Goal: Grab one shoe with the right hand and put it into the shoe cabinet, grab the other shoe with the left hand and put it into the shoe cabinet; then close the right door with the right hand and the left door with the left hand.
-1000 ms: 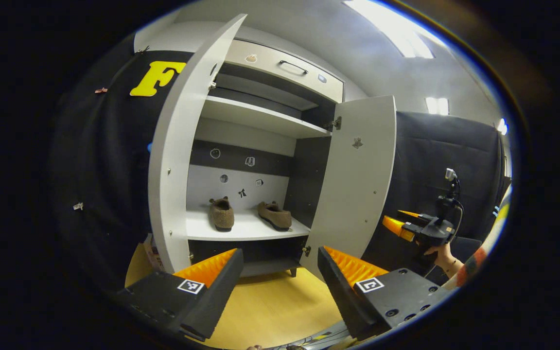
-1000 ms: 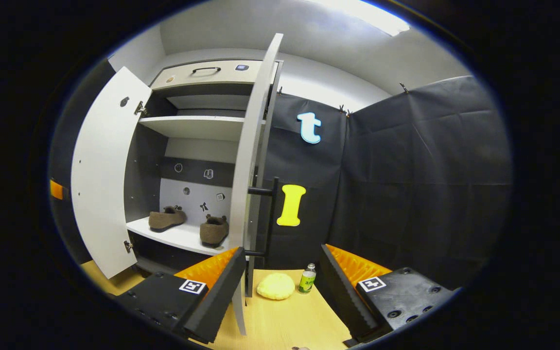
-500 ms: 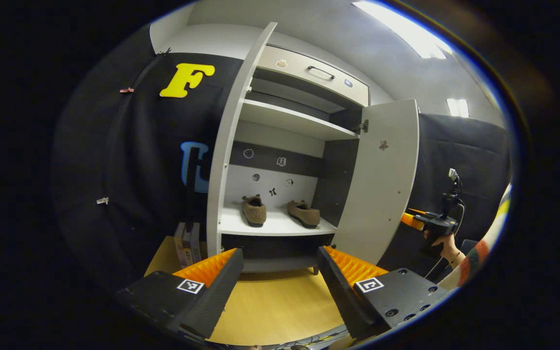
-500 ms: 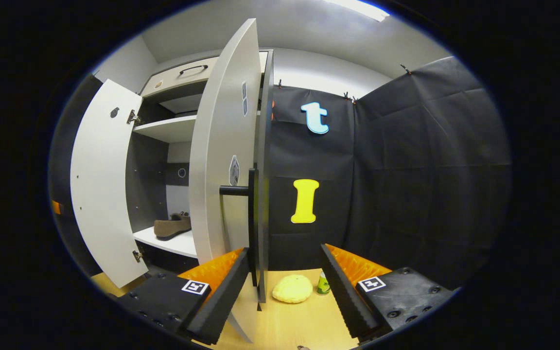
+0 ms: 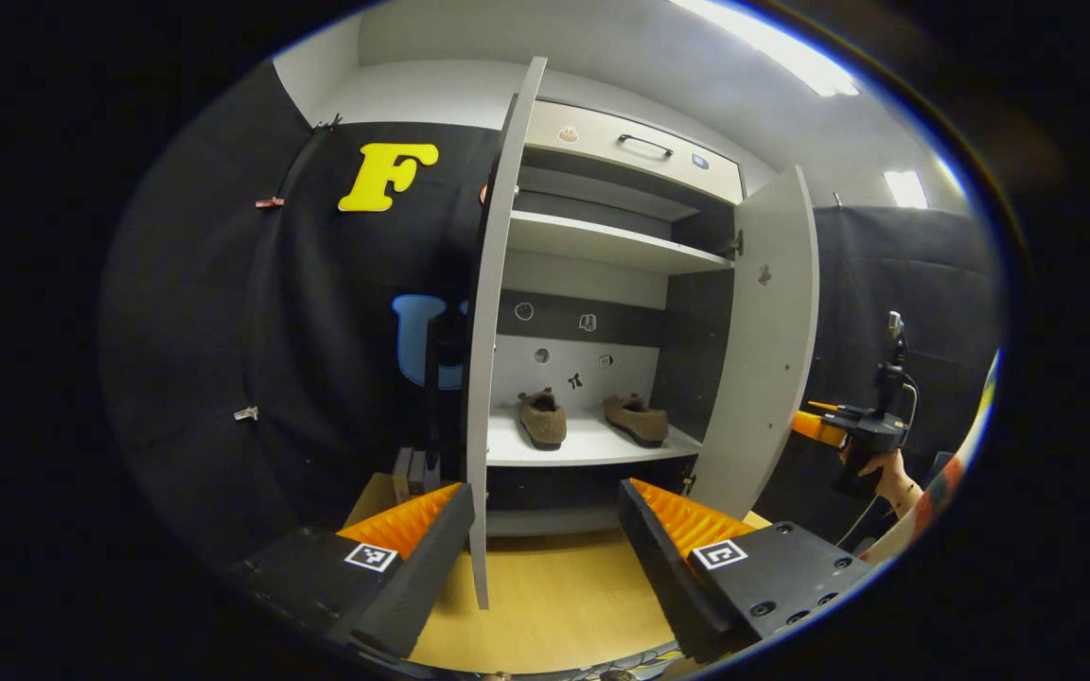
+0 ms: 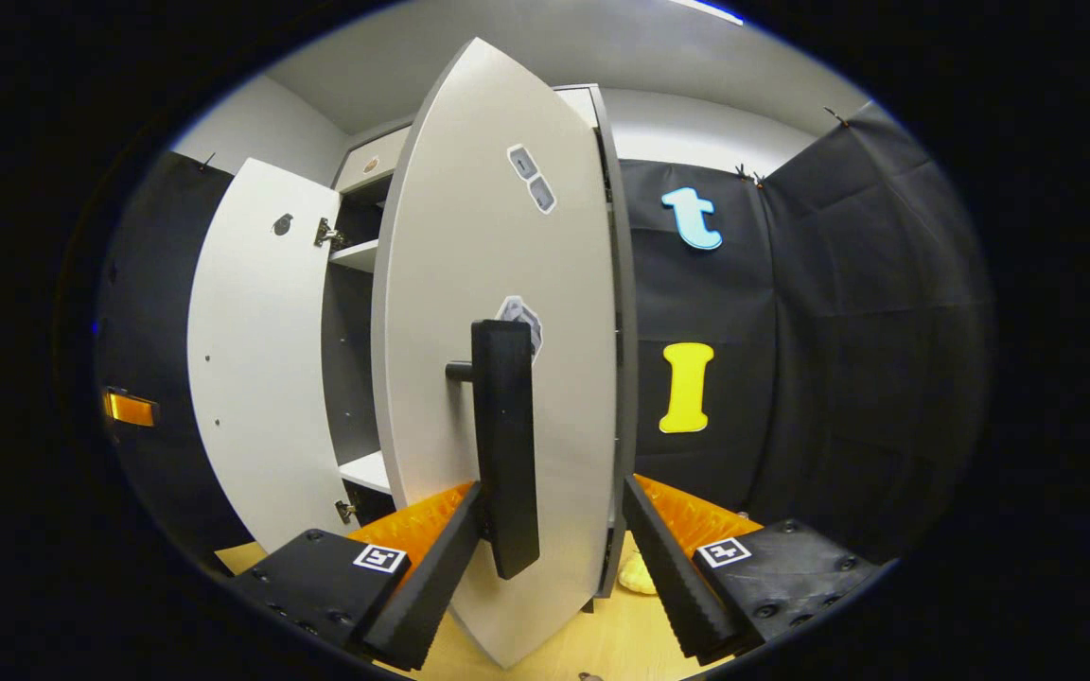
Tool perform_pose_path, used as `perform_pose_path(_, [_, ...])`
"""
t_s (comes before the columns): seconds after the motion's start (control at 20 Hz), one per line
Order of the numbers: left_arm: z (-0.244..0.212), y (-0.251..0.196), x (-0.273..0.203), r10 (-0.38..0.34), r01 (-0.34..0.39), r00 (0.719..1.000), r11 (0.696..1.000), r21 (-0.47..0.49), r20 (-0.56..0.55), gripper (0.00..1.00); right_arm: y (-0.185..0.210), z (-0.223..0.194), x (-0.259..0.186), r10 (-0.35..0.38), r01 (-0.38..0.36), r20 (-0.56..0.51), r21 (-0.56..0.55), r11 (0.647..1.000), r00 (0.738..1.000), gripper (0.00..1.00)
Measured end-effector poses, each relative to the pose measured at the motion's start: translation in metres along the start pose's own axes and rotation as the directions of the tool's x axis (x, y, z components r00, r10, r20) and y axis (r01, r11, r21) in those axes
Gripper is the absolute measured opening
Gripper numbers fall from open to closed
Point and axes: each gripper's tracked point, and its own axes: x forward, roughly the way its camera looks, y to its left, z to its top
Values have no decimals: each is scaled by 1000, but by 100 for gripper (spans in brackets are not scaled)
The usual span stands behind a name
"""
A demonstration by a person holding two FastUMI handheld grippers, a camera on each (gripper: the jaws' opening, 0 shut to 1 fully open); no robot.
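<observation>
A booth hung with black cloth is seen, with a pale wood floor (image 5: 545,605) under a white shoe cabinet (image 5: 602,241). Going from left to right in the left gripper view, the left door (image 5: 493,378) is now met nearly edge-on, where a second ago its inner face was broadly turned to the camera; the left gripper (image 5: 545,530), fingers held well apart on nothing, has been swung round to the door's outer side. Behind it the two shoes (image 5: 592,418), low brown slip-ons of a fuzzy cloth, are set side by side on the lower shelf (image 5: 583,445), toes toward the back panel, so both placing steps can be judged done. Further right the right door (image 5: 767,340) has been turned partly inward since a second ago, and beyond it the right gripper (image 5: 815,421) is held in a hand (image 5: 886,465). In the right gripper view that door's outer face and black bar handle (image 6: 505,445) are brought close, the handle standing just above the fingers, which are spread with nothing clamped. Closing of the right door is judged under way, the left door's closing remaining.
</observation>
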Motion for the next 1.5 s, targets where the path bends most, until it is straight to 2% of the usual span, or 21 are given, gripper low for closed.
perform_pose_path(0.15, [-7,10,-6,48,-47,999,998,29,-20,98,22,-3,19,44,-44,-11,25,999,999,95])
perform_pose_path(0.3, [-10,18,-15,89,-87,996,995,51,-30,98,46,-2,39,53,-53,2,-16,998,999,96])
perform_pose_path(0.6, [-14,31,-8,135,-135,990,990,35,-24,98,81,-5,82,-11,14,34,-95,995,999,95])
perform_pose_path(0.75, [-5,54,-12,161,-160,987,986,40,-1,97,88,-4,92,-47,52,50,-111,992,998,95])
perform_pose_path(0.85, [6,72,-3,189,-190,982,980,59,26,97,87,-4,88,-58,64,50,-121,991,997,96])
perform_pose_path(1.1, [25,118,40,243,-248,968,962,111,63,97,95,9,52,-27,32,60,-78,996,998,98])
perform_pose_path(1.25, [31,125,63,220,-228,973,962,148,64,97,92,8,29,-43,49,52,-113,992,998,98])
perform_pose_path(1.4, [33,115,83,174,-181,982,975,127,68,97,86,0,12,-74,77,29,-139,987,997,98])
perform_pose_path(1.45, [33,117,88,168,-176,983,977,120,74,96,82,-4,7,-86,87,19,-145,986,996,98])
perform_pose_path(1.5, [36,118,90,163,-172,983,979,111,81,92,78,-7,1,-94,95,9,-152,984,995,98])
